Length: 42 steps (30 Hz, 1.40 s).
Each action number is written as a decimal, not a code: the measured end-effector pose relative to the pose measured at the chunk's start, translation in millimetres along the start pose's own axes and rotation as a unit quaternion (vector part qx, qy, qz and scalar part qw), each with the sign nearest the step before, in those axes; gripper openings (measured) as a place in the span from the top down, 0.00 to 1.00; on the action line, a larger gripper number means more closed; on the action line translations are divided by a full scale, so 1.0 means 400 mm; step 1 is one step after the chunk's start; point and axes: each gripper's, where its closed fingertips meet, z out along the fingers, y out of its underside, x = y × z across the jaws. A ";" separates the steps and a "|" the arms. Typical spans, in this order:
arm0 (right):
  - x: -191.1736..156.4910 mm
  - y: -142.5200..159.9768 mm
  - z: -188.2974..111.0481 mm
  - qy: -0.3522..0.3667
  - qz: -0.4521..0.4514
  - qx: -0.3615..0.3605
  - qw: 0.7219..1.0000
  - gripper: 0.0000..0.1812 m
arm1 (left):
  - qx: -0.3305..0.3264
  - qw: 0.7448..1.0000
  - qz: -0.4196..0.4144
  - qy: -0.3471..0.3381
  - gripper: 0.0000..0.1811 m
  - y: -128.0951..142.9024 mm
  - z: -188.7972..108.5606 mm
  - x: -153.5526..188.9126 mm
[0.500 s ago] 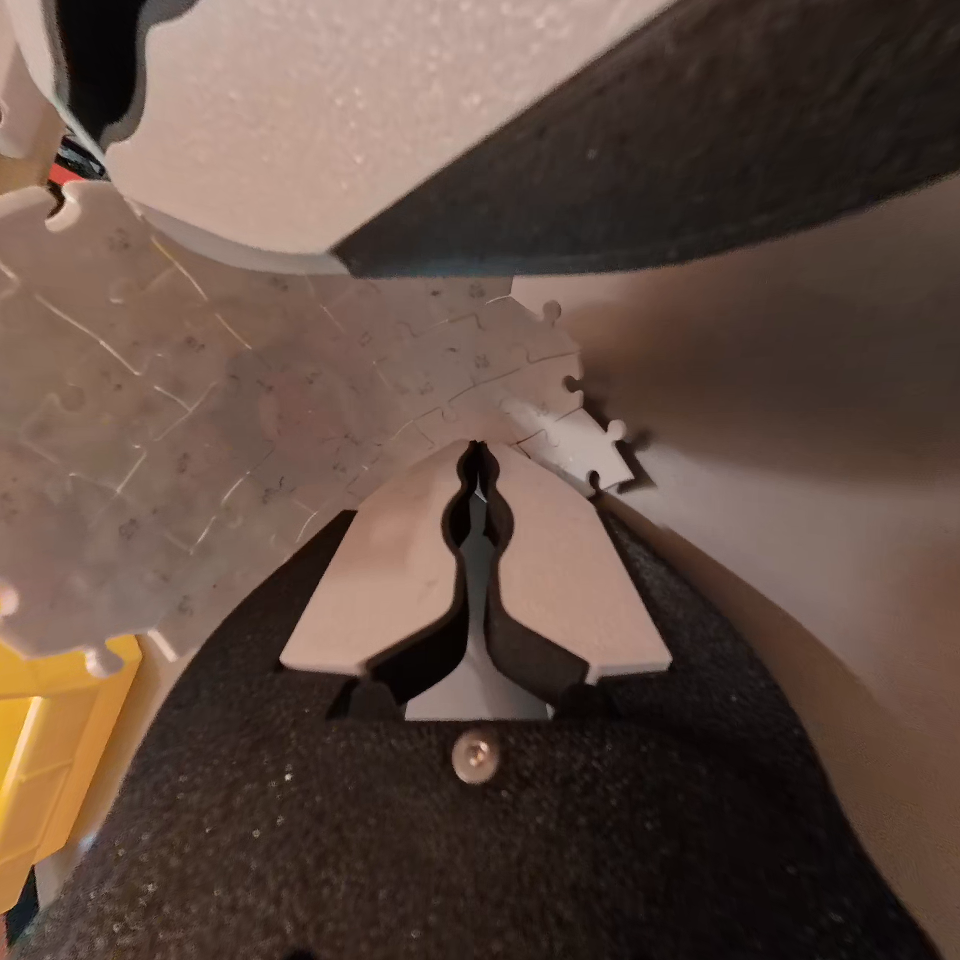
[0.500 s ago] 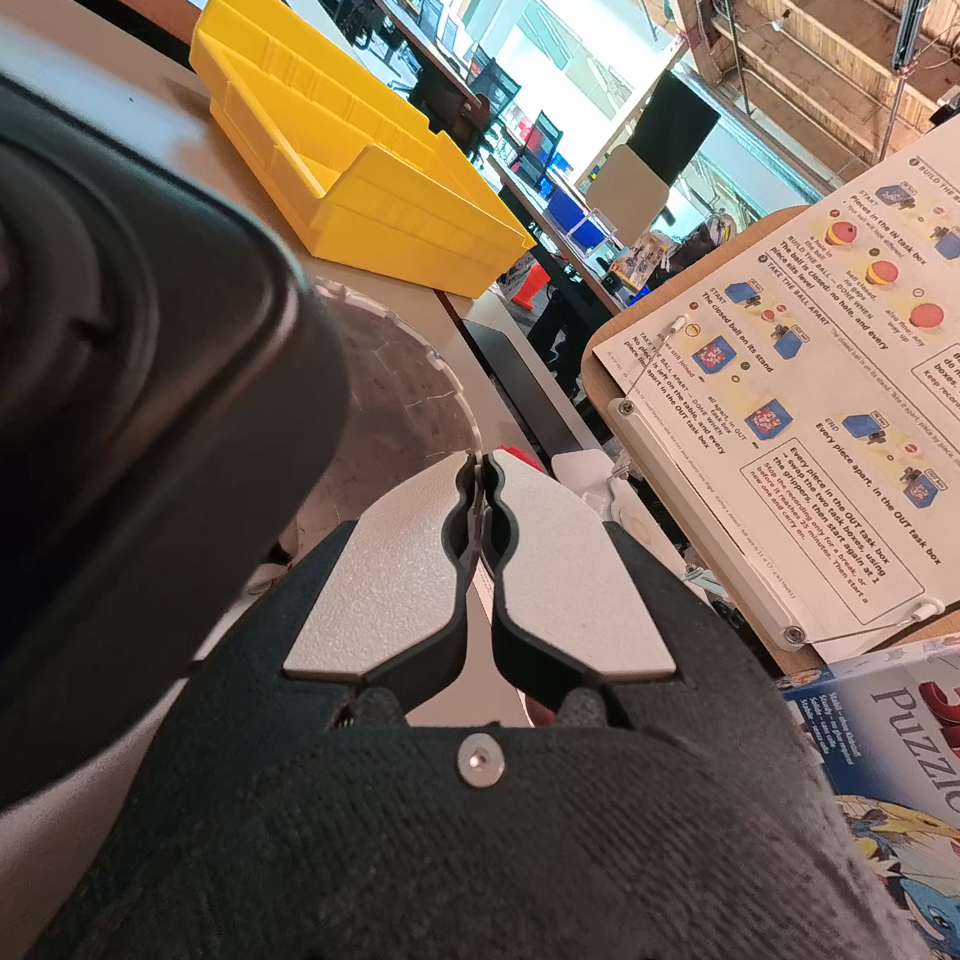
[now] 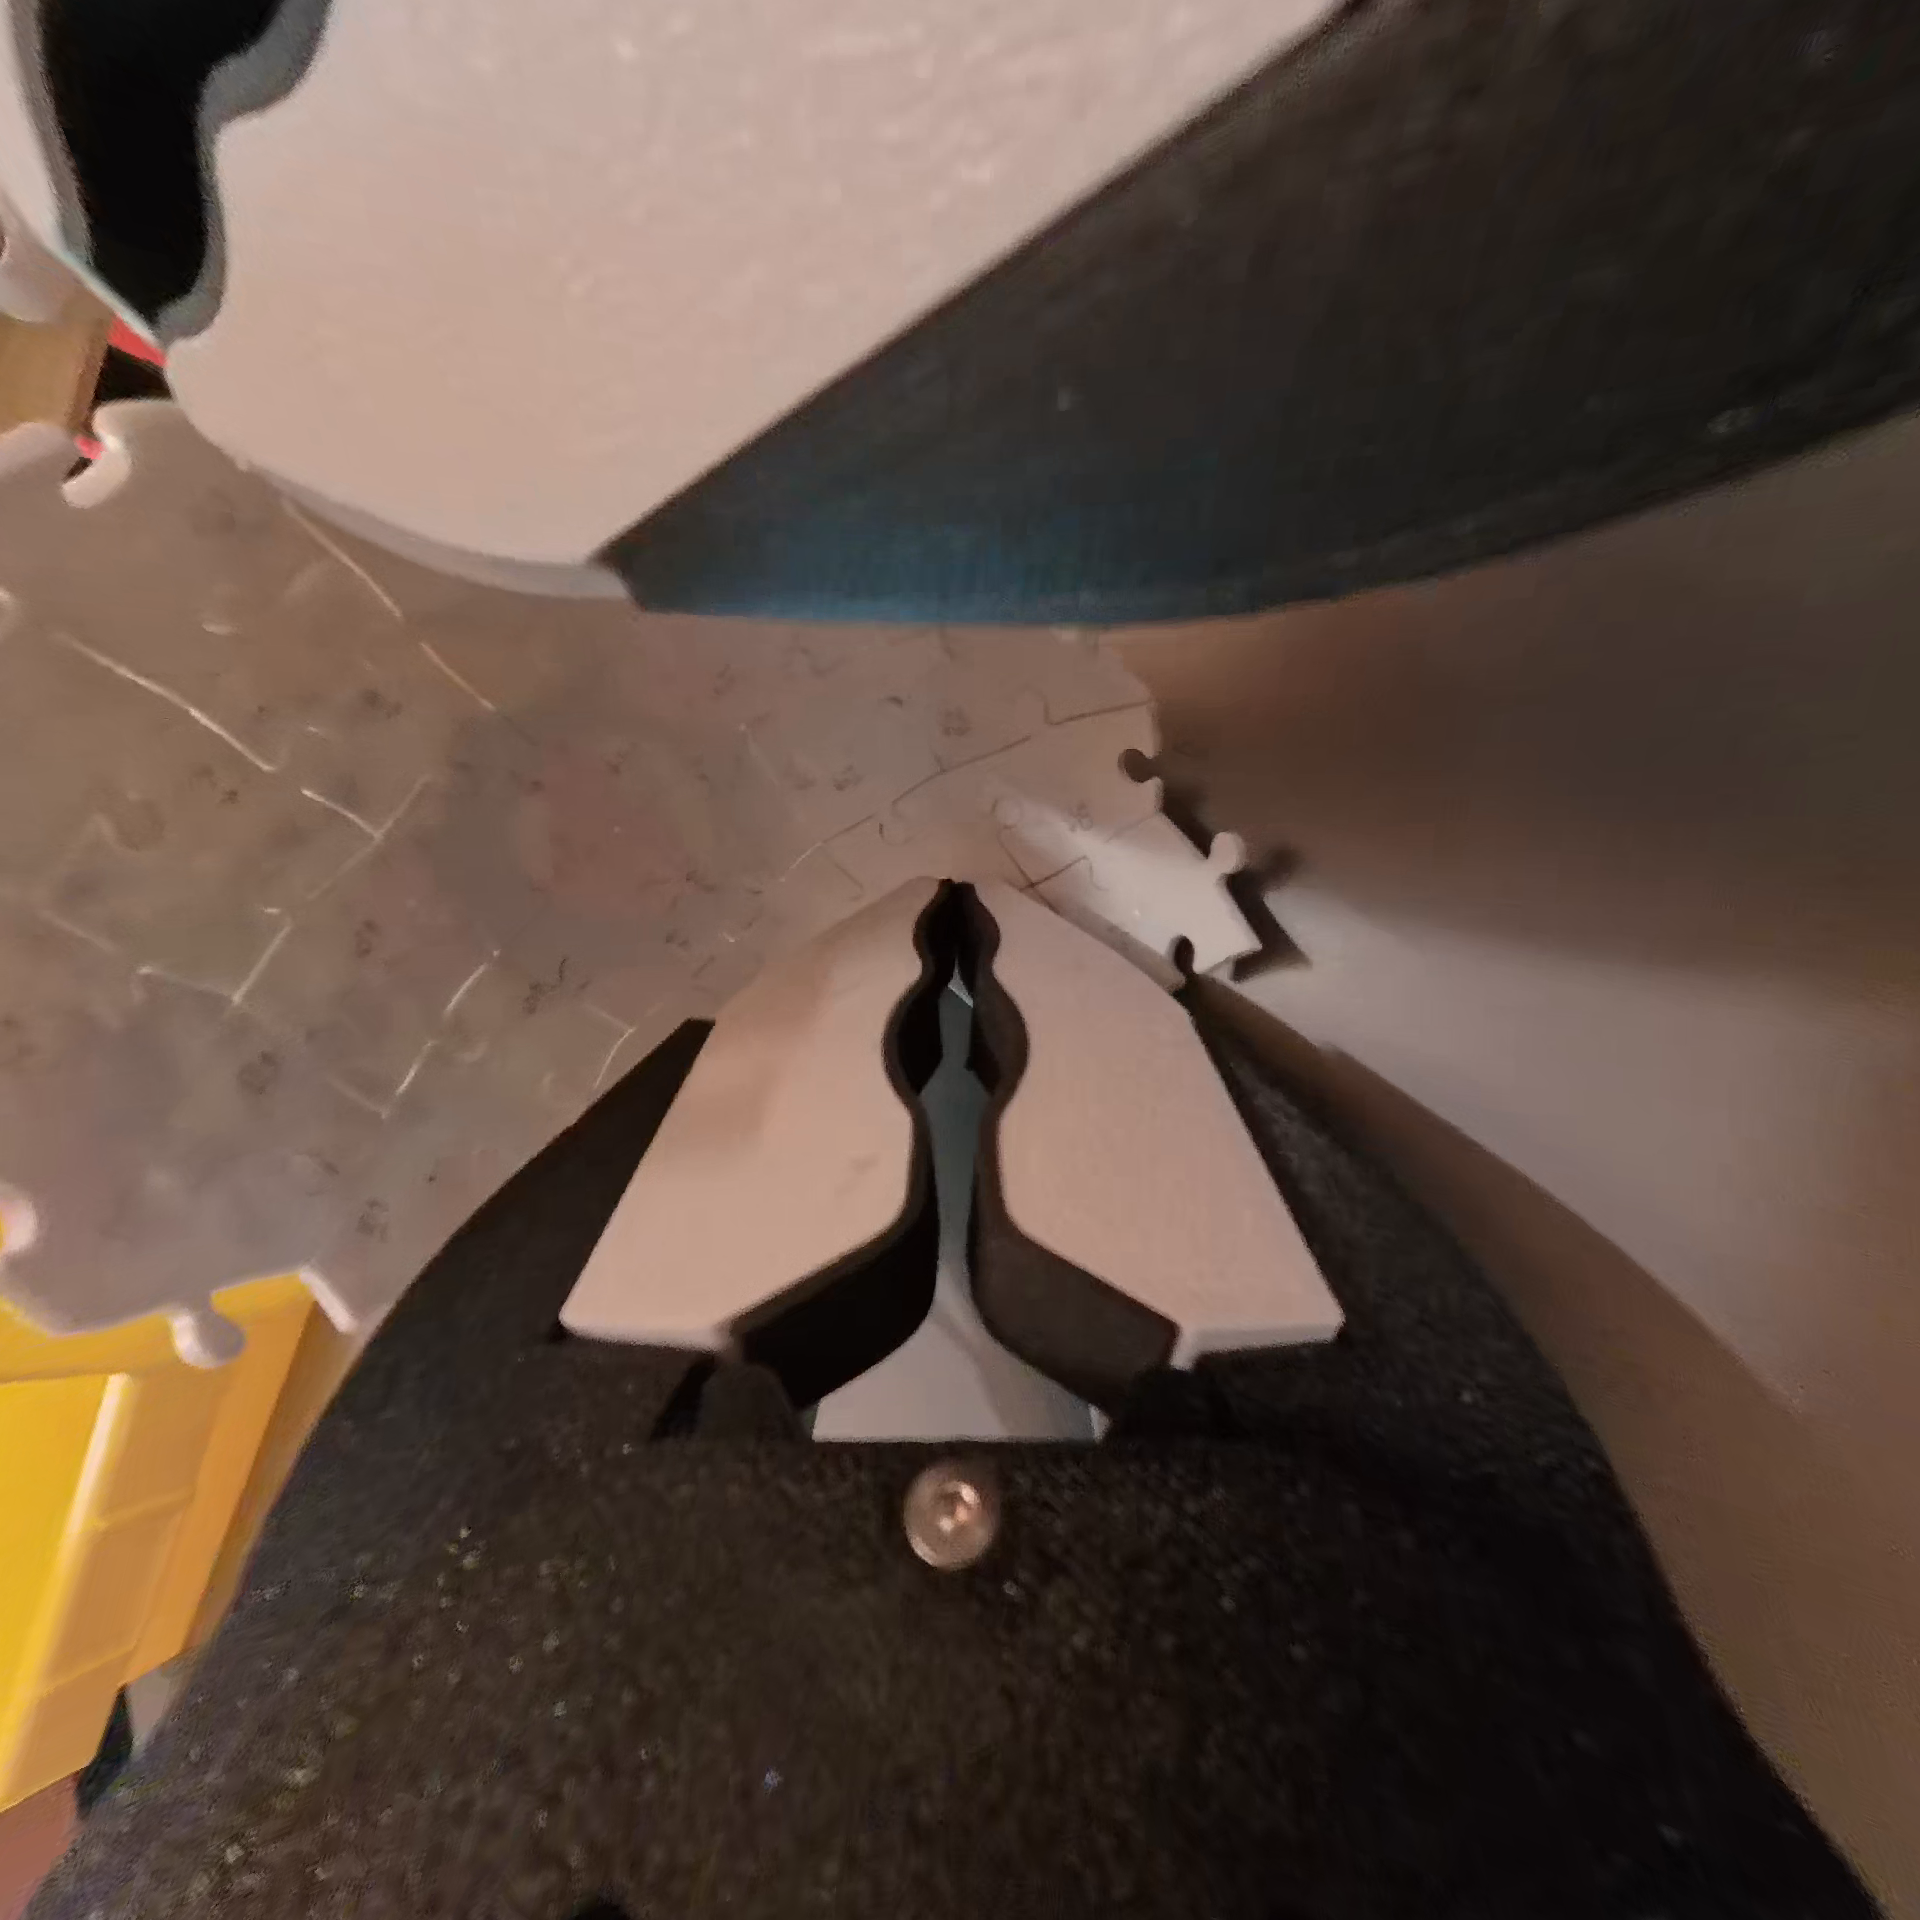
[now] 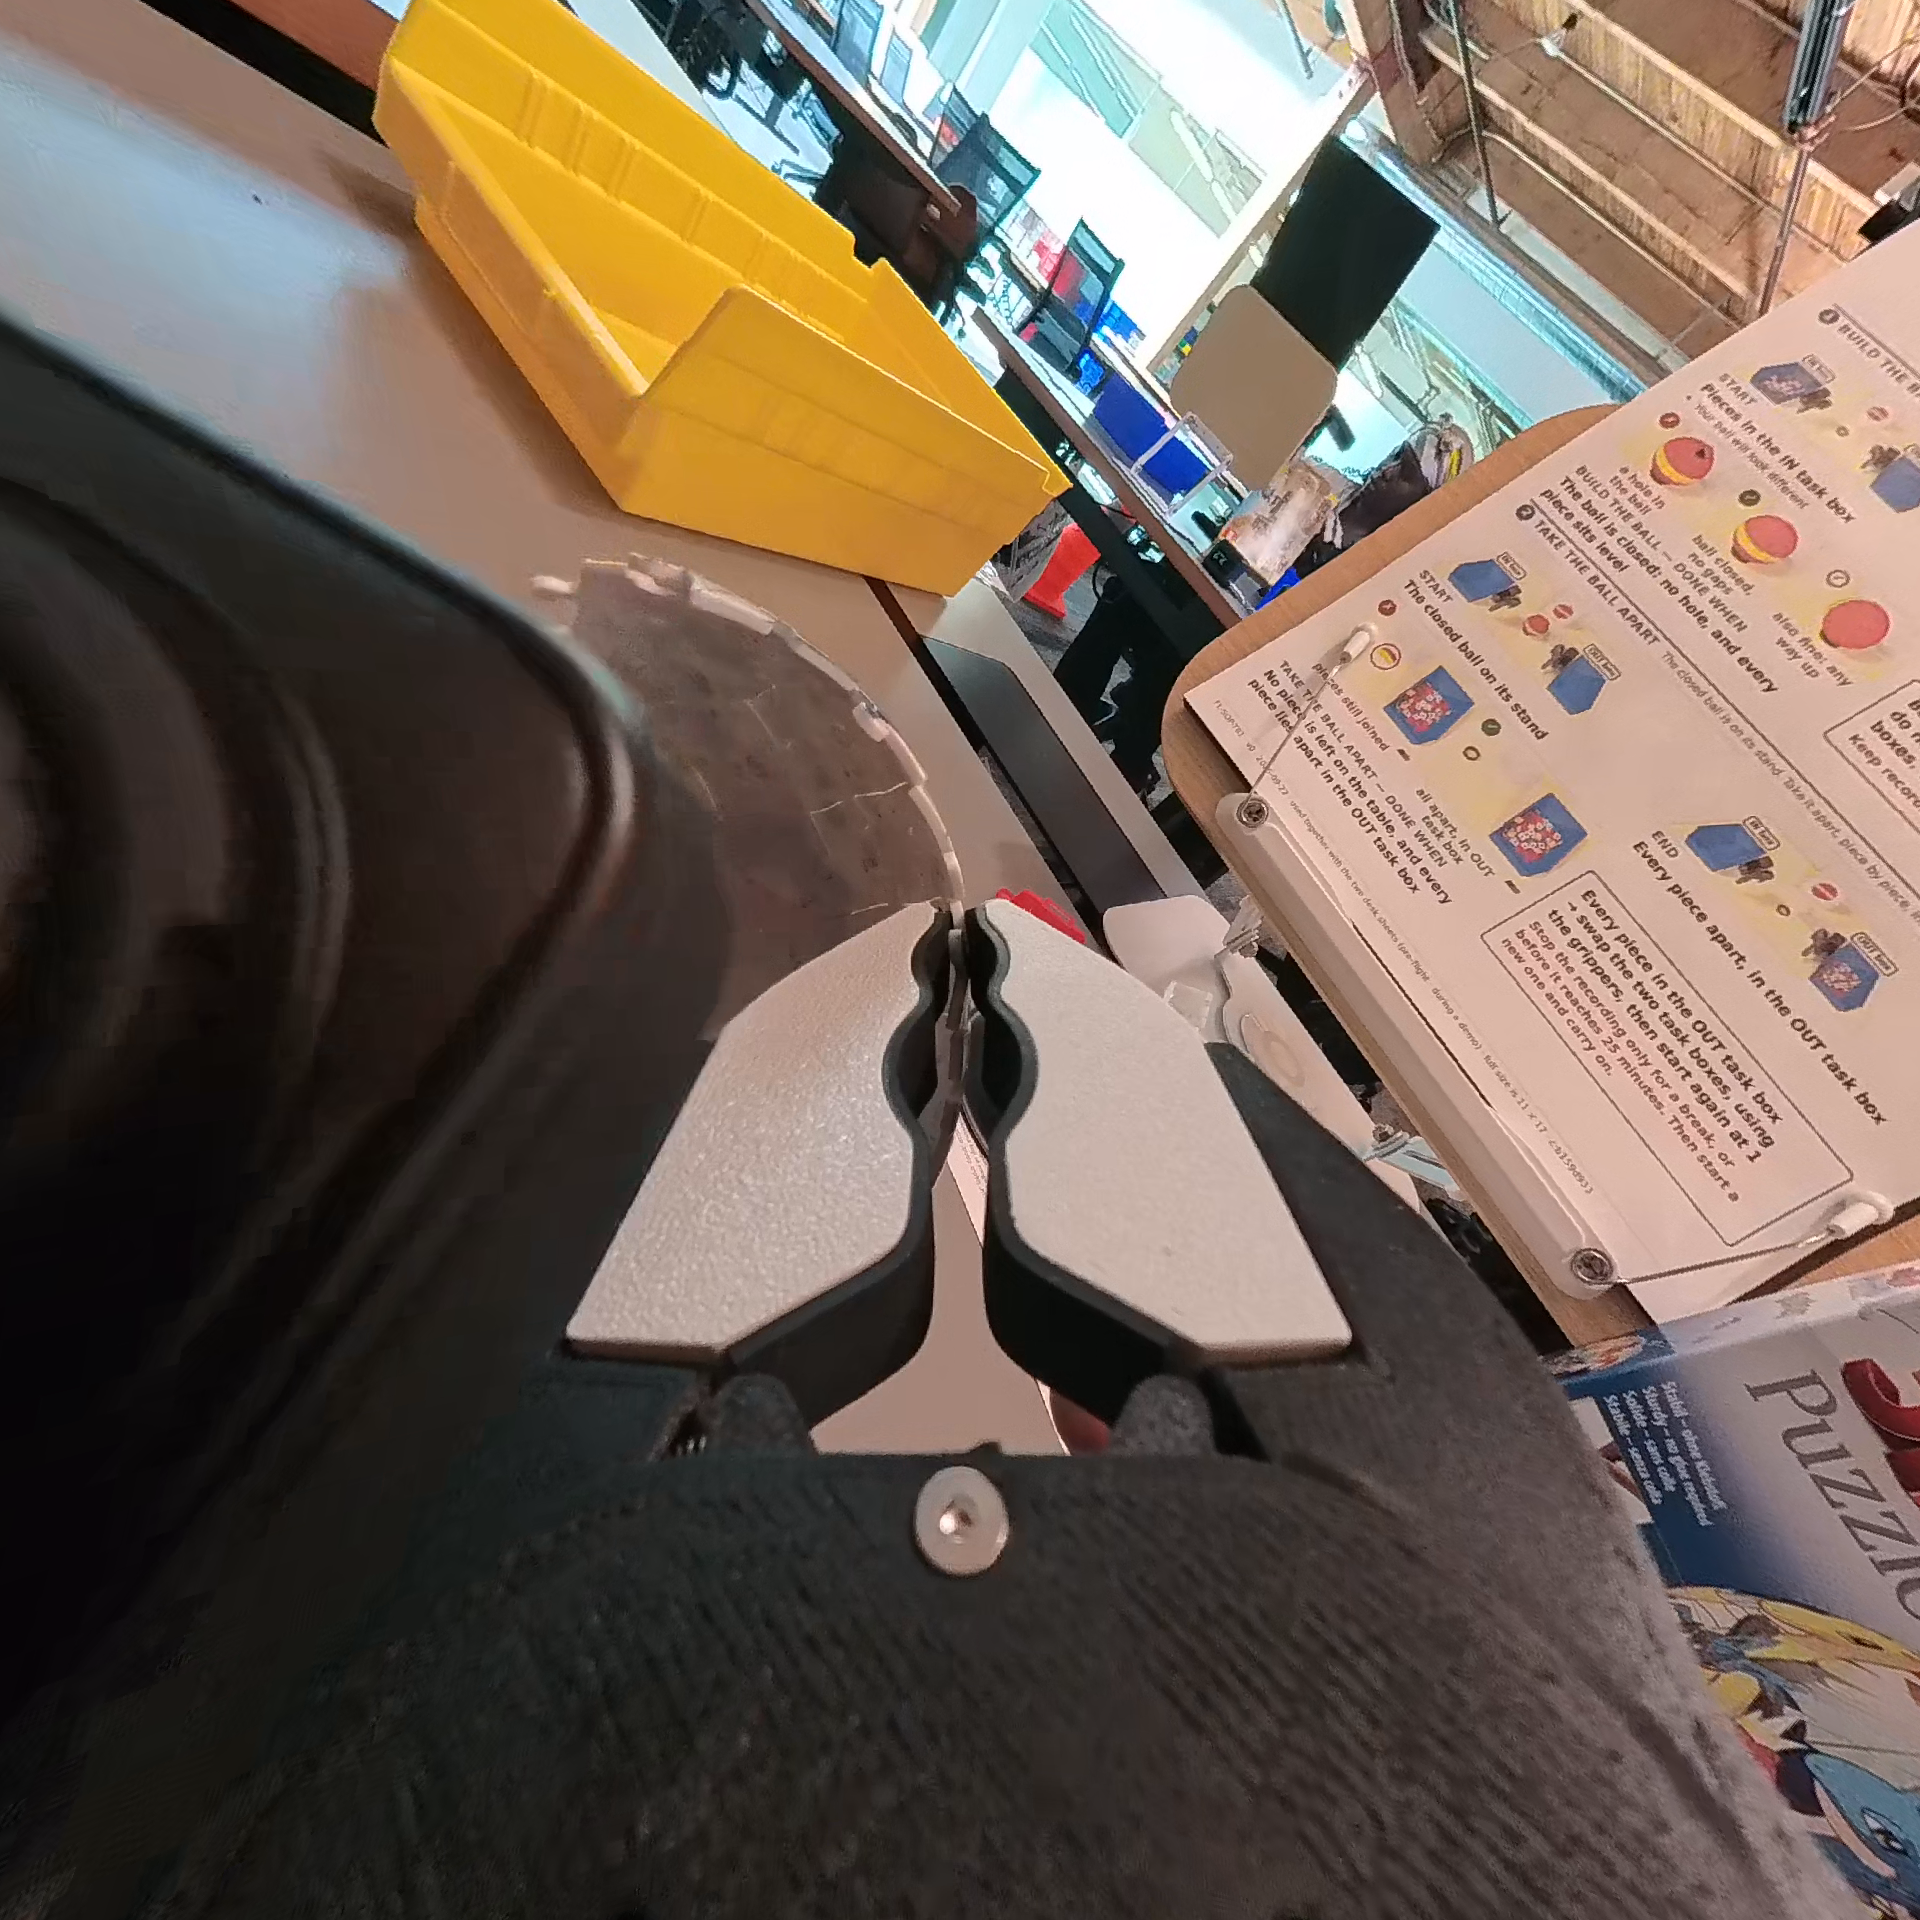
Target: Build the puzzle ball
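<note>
Left wrist view: dim, warm, soft with blur; a dark shadow lies right of the tool [image 3: 954,906]. Right wrist view: bright daylight from windows [image 4: 1081,114] ahead, edges bent.

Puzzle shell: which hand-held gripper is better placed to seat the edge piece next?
Probably right: its hand-held gripper is shut on the shell rim. The left hand-held gripper grips the shell beside the sticking-out piece, so it likely steadies.

Grey curved puzzle ball shell [image 3: 312,852], unfinished, jagged-edged, held up.
</note>
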 end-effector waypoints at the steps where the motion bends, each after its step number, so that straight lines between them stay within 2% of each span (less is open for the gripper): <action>1: 0.000 -0.001 0.000 0.000 -0.002 0.000 1.000 0.98 | 0.006 1.000 -0.003 0.000 1.00 -0.001 0.000 0.000; 8: 0.001 0.001 0.000 0.000 -0.002 -0.001 1.000 0.98 | 0.039 0.997 -0.008 -0.069 1.00 -0.008 -0.041 -0.026; 12: 0.001 0.001 0.000 0.001 -0.001 -0.002 1.000 0.98 | 0.046 0.998 -0.026 -0.044 1.00 -0.008 -0.034 -0.017; 16: 0.001 0.001 0.000 0.001 -0.001 -0.001 1.000 0.98 | 0.018 0.999 -0.014 -0.022 1.00 0.011 -0.015 -0.008; 25: 0.004 0.004 0.000 0.001 0.007 -0.002 1.000 0.98 | 0.024 1.000 -0.001 -0.019 1.00 -0.002 0.001 -0.012; 38: 0.006 0.009 0.003 0.005 0.013 -0.006 1.000 0.98 | 0.004 1.000 -0.005 0.021 1.00 -0.002 0.011 -0.008; 42: 0.007 0.009 0.002 0.005 0.012 -0.006 1.000 0.98 | 0.030 0.999 -0.028 0.000 1.00 -0.007 0.005 -0.024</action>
